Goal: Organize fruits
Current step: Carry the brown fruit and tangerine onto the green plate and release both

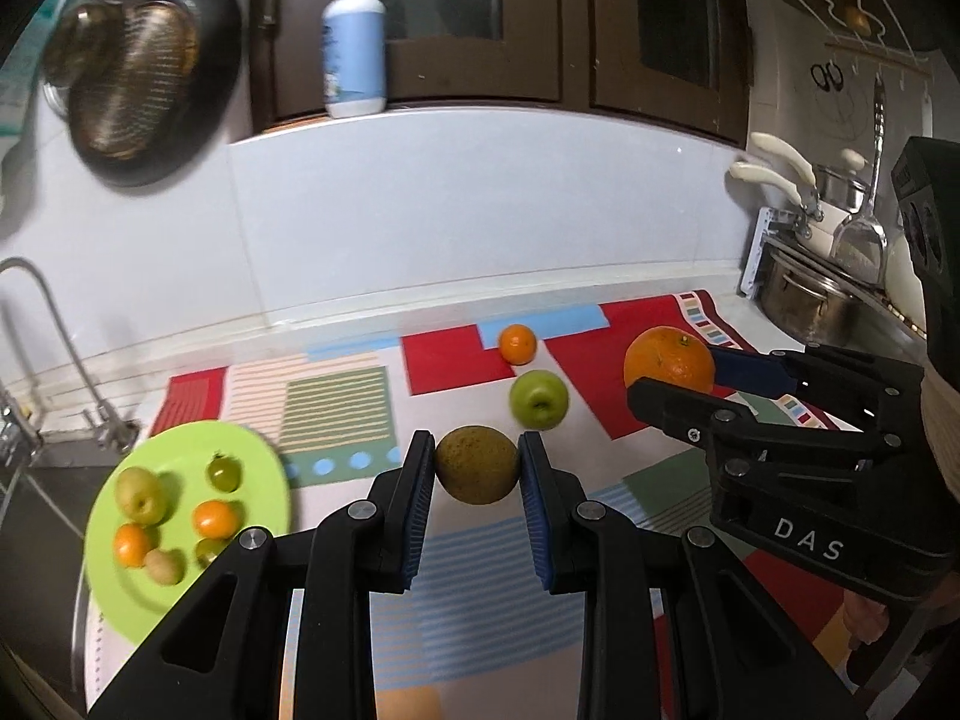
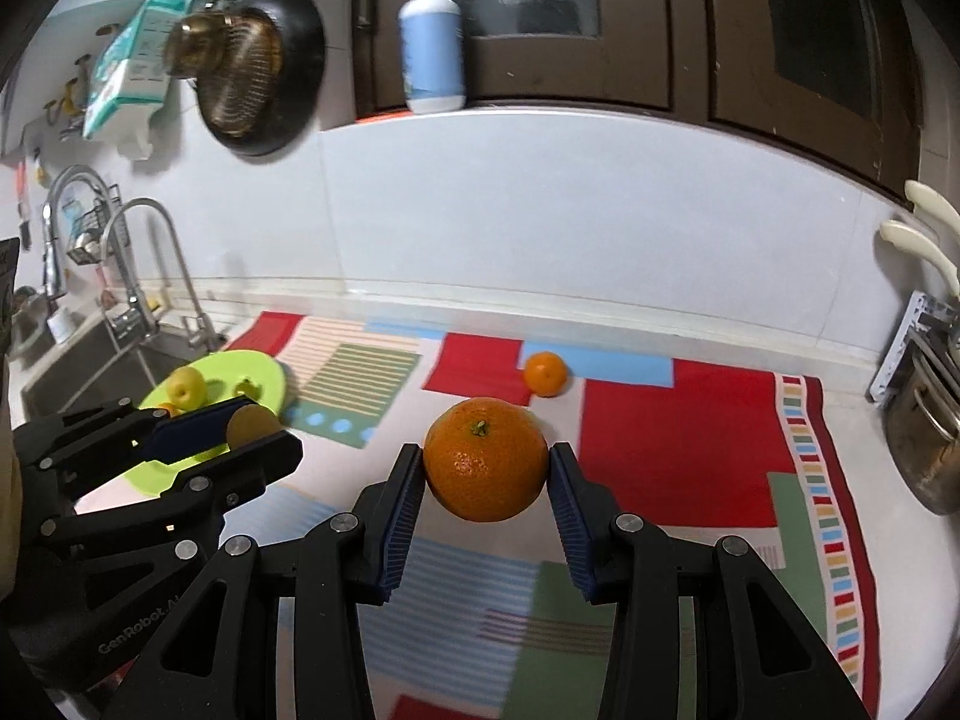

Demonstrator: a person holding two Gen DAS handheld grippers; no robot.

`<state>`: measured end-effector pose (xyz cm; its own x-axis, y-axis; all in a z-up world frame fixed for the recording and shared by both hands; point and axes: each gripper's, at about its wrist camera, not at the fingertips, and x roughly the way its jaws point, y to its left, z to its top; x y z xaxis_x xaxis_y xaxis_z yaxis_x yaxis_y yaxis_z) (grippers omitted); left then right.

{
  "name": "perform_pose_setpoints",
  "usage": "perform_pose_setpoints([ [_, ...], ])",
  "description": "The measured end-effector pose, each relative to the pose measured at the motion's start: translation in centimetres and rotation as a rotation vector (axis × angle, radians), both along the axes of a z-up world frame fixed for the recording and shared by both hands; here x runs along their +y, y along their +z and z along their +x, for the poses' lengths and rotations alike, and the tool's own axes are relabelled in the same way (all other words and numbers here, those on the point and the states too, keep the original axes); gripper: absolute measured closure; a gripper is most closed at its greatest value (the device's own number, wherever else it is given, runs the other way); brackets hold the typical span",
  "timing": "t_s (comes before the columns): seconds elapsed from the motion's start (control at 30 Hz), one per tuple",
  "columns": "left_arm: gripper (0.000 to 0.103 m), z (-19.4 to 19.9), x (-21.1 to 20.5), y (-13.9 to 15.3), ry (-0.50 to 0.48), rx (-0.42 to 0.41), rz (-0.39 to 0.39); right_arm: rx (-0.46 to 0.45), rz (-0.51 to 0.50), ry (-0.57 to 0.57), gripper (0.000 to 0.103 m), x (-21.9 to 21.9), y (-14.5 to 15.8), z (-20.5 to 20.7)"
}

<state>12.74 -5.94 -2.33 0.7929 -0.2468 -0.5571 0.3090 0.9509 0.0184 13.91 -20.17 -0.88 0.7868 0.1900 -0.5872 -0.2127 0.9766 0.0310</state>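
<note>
My left gripper (image 1: 477, 468) is shut on a brownish-green round fruit (image 1: 477, 464) and holds it above the patterned mat. My right gripper (image 2: 486, 468) is shut on a large orange (image 2: 485, 466), which also shows in the left wrist view (image 1: 669, 358). A green plate (image 1: 180, 450) at the left holds several small fruits: yellow-green apples, small oranges and green tomatoes. A green apple (image 1: 539, 399) and a small orange (image 1: 517, 344) lie on the mat further back. The small orange also shows in the right wrist view (image 2: 545, 373).
The colourful mat (image 2: 678, 420) covers the counter. A sink with a tap (image 1: 54, 324) is at the left. Pots (image 2: 924, 420) stand at the right. A soap bottle (image 2: 432, 42) sits on the ledge above, and a dark pan (image 1: 144, 78) hangs on the wall.
</note>
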Motion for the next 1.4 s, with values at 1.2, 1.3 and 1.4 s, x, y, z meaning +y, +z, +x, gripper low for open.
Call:
perform_pose_setpoints([
  [1.2, 0.074, -2.6, 21.3, -1.8, 0.143, 0.033, 0.039, -0.009, 0.028, 0.149, 0.06, 21.7, -0.1, -2.4],
  [1.3, 0.074, -1.8, 22.2, -2.7, 0.141, 0.054, 0.046, 0.025, 0.027, 0.159, 0.06, 23.0, -1.3, -1.9],
  [1.4, 0.074, -0.8, 23.0, -3.6, 0.13, 0.073, 0.047, 0.066, 0.028, 0.161, 0.06, 23.9, -2.5, -1.2],
])
